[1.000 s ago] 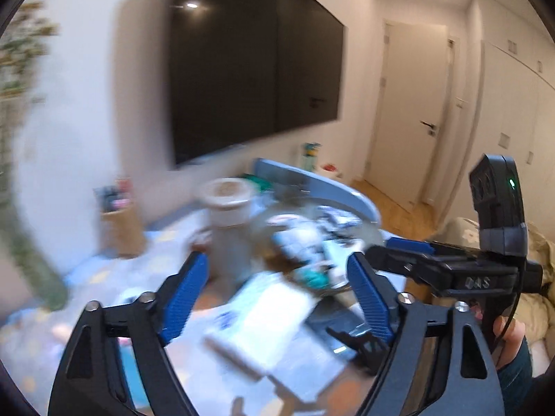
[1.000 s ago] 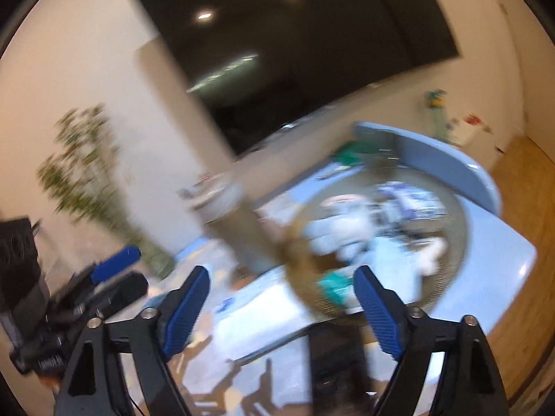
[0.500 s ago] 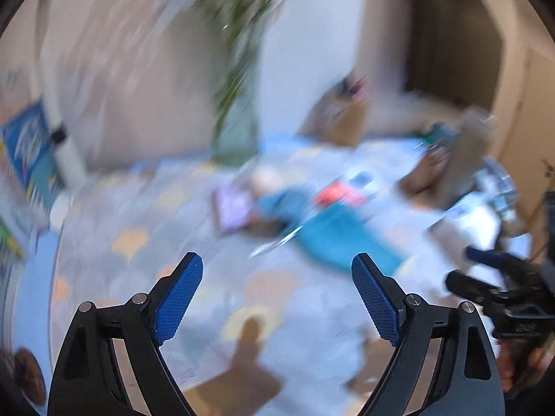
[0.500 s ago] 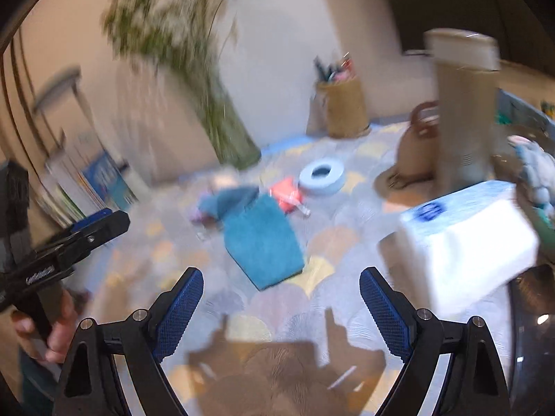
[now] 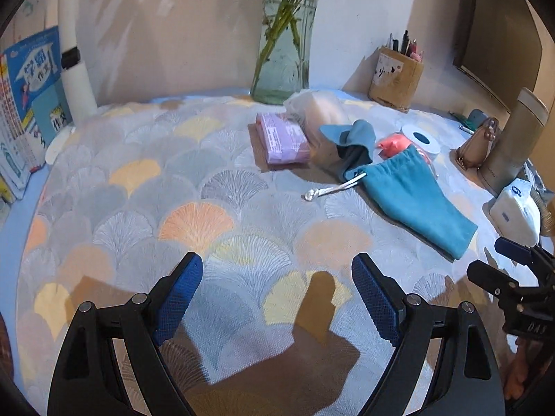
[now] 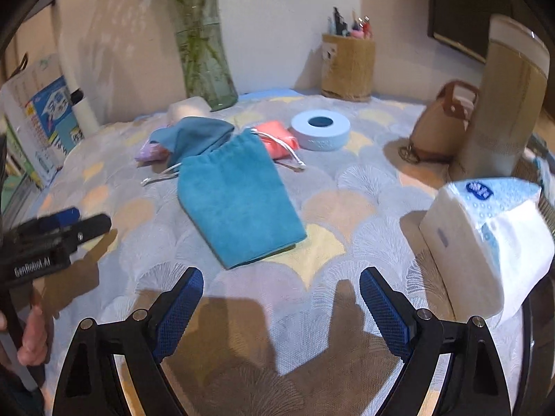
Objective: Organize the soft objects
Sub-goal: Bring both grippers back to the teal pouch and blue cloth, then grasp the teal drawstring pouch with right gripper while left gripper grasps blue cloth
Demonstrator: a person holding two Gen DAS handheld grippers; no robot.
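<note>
A teal drawstring pouch (image 5: 414,196) (image 6: 236,204) lies flat on the patterned tablecloth. Behind it are a darker blue cloth (image 5: 355,138) (image 6: 194,135), a pink soft item (image 5: 393,144) (image 6: 277,137), a purple tissue pack (image 5: 282,138) (image 6: 149,152) and a clear bag (image 5: 315,107). My left gripper (image 5: 277,298) is open and empty, above the cloth near the pouch's left. My right gripper (image 6: 281,305) is open and empty, just in front of the pouch. Each gripper shows at the edge of the other's view (image 5: 513,274) (image 6: 59,232).
A glass vase (image 5: 282,59) (image 6: 204,59), a pen holder (image 5: 395,76) (image 6: 348,66), a blue tape roll (image 6: 321,130) (image 5: 421,138), a brown purse (image 6: 440,128), a tall canister (image 6: 510,104) and a white tissue pack (image 6: 485,242) stand around. Books (image 5: 27,104) stand at the left.
Both grippers have swung from the television wall and basket down to the left part of the table, facing the pouch. Both stay open.
</note>
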